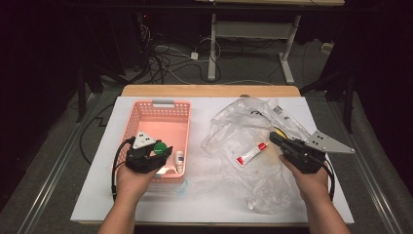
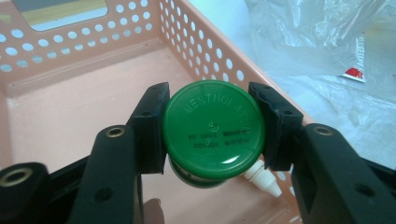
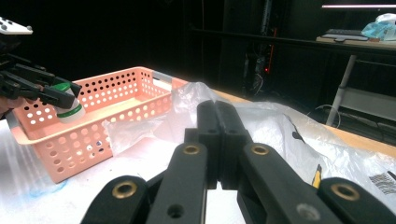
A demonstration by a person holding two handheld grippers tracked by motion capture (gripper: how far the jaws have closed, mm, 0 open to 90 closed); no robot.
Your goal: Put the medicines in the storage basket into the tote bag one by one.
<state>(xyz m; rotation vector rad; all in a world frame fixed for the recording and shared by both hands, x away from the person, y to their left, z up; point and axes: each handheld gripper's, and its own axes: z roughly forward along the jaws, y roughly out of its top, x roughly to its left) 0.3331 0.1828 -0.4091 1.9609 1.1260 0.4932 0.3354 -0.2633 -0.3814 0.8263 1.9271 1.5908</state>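
Left gripper [image 2: 212,135] clamps a green-capped jar [image 2: 214,130] by its cap, jaws on opposite sides so it hangs upright, above the near end of the pink basket [image 1: 141,113], apparently for lowering inside. A small white bottle [image 1: 179,160] already lies in the basket. Right gripper [image 3: 218,140], jaws together and empty, rests right of the basket on the plastic bag [image 1: 243,122], beside a tube [image 1: 252,154].

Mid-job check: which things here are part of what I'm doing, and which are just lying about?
In the job:
- green-capped jar, clamped in the left gripper
- pink basket, under the jar
- small white bottle, already in the basket
- clear plastic bag
- red-and-white tube on the bag

Lying about:
- cables on the floor
- table legs behind
- right gripper, shut, idle
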